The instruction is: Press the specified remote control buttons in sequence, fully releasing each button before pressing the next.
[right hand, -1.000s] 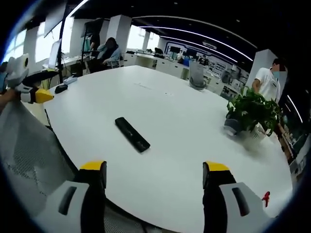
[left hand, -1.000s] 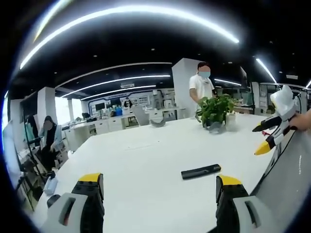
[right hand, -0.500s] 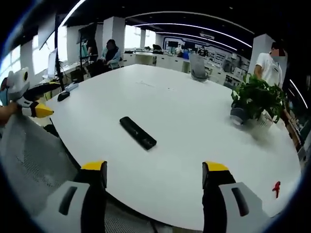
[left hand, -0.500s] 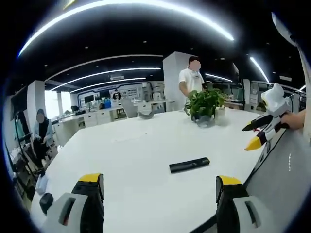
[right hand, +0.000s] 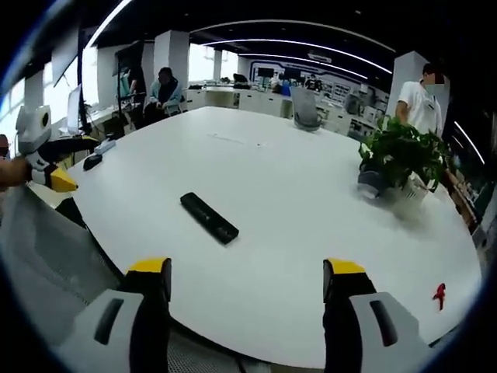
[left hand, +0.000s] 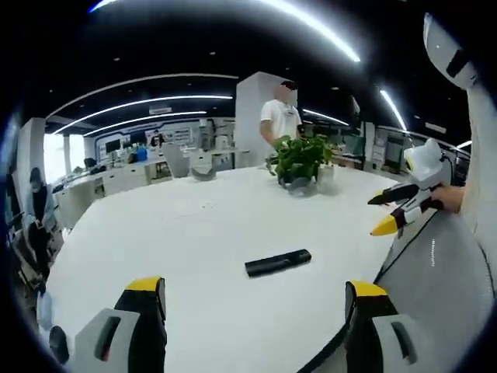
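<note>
**Remote alone on the white surface**

An open office surrounds the white surface [right hand: 311, 225]; the black remote [right hand: 209, 217] lies flat well short of the potted plant [right hand: 400, 155]; both hand-held grippers, left [left hand: 252, 299] and right [right hand: 247, 280], hover spread and empty; the right gripper view alone shows a small red object [right hand: 439, 294] near the surface's edge.

Slim black remote control [left hand: 278, 263] [right hand: 209, 217], flat on white table, untouched, lying ahead of both grippers' open jaws.
</note>
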{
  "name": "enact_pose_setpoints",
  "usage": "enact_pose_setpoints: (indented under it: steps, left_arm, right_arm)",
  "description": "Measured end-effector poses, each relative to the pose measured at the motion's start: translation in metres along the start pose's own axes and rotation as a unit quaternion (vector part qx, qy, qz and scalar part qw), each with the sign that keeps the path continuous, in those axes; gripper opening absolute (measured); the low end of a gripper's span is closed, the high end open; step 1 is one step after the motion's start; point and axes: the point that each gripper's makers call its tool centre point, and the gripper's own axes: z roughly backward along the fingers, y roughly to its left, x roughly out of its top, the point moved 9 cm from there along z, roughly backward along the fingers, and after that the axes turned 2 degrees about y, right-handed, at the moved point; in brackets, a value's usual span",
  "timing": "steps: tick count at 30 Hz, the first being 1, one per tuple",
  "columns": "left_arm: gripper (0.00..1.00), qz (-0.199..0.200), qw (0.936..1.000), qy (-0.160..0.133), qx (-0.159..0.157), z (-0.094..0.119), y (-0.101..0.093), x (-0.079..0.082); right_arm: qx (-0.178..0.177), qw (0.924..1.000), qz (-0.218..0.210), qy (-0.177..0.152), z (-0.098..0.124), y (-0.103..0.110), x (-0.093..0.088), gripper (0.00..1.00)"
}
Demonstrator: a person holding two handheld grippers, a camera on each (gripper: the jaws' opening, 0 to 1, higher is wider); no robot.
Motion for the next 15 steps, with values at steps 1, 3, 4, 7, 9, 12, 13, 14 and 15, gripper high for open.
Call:
enact_pose_setpoints:
  steps: [1, 3, 4, 7, 9, 12, 13, 14, 15]
  left_arm:
    - [1.00, 0.000, 0.9998, 0.007, -0.019, -0.006, 0.002, 0.002]
    - [1.00, 0.007, 0.9984, 0.022, -0.052, -0.016, 0.006, 0.006]
    - [1.00, 0.014, 0.9955, 0.037, -0.086, -0.026, 0.008, 0.007]
    - [1.00, -0.031, 0.9919, 0.051, -0.112, -0.049, 0.017, 0.012]
    - [1.00, -0.065, 0.9853, 0.082, -0.135, -0.066, 0.023, 0.013]
    - [1.00, -0.081, 0.9763, 0.094, -0.178, -0.091, 0.025, 0.018]
    - [1.00, -0.085, 0.9720, 0.103, -0.194, -0.100, 0.025, 0.018]
    - [1.00, -0.089, 0.9688, 0.107, -0.205, -0.106, 0.026, 0.017]
    - [1.00, -0.106, 0.9633, 0.125, -0.212, -0.115, 0.028, 0.014]
  right_arm:
    - [-0.002, 1.0000, 0.004, 0.000, 0.001, 0.000, 0.000, 0.81]
    - [-0.012, 0.9999, 0.011, -0.003, 0.002, -0.001, 0.001, 0.79]
    - [-0.011, 0.9999, 0.010, -0.005, 0.003, -0.001, 0.001, 0.76]
    - [-0.011, 0.9998, 0.011, -0.010, 0.005, -0.002, 0.002, 0.72]
    - [-0.008, 0.9999, 0.010, -0.011, 0.005, -0.001, 0.002, 0.72]
    - [-0.008, 0.9999, 0.009, -0.009, 0.006, -0.002, 0.002, 0.70]
    - [-0.008, 0.9999, 0.007, -0.010, 0.006, -0.003, 0.002, 0.69]
    - [-0.009, 0.9999, 0.005, -0.010, 0.006, -0.004, 0.002, 0.68]
    - [-0.010, 0.9999, 0.005, -0.010, 0.007, -0.004, 0.002, 0.68]
